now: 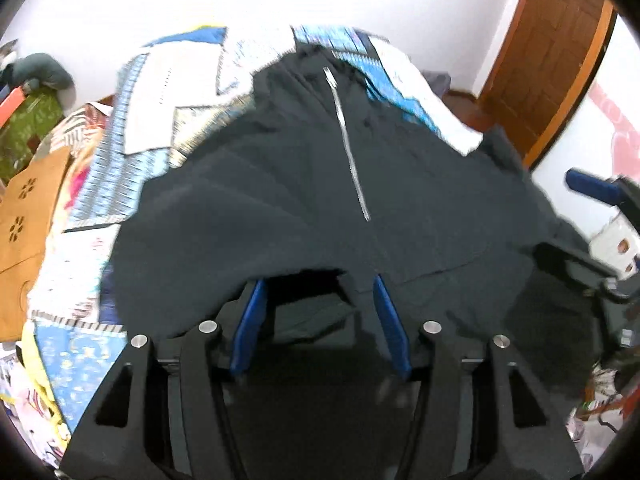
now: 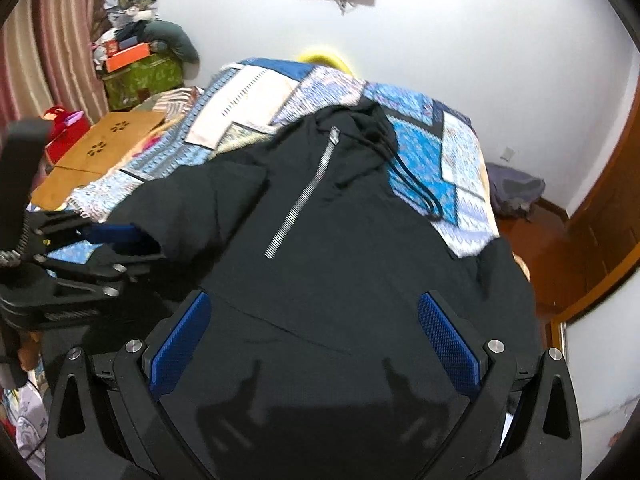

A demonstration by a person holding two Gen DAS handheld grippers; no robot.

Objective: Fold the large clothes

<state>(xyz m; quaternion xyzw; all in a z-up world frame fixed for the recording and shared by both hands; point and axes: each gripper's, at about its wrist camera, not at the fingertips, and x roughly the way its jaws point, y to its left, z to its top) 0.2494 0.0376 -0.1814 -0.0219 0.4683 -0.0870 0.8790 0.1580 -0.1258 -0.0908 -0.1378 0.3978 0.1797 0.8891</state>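
Observation:
A black hooded jacket (image 1: pixel 304 200) (image 2: pixel 340 248) with a silver zipper (image 1: pixel 352 148) (image 2: pixel 304 196) lies front up on a blue patchwork quilt (image 1: pixel 132 128) (image 2: pixel 420 140) over a bed. My left gripper (image 1: pixel 318 280) stands open at the jacket's near left edge. A fold of black cloth lies over its fingertips and hides them, and the blue pads (image 1: pixel 248 320) do not press on it. In the right wrist view the left gripper (image 2: pixel 140 250) shows at the sleeve end. My right gripper (image 2: pixel 314 300) is wide open above the jacket's lower front, holding nothing.
A low wooden table (image 2: pixel 100 148) (image 1: pixel 24 216) with flower cut-outs sits on the bed's left side. Beyond it is a green box (image 2: pixel 136 76) with clutter by a curtain. A brown wooden door (image 1: pixel 560 40) and a grey bundle (image 2: pixel 516 192) on the floor are to the right.

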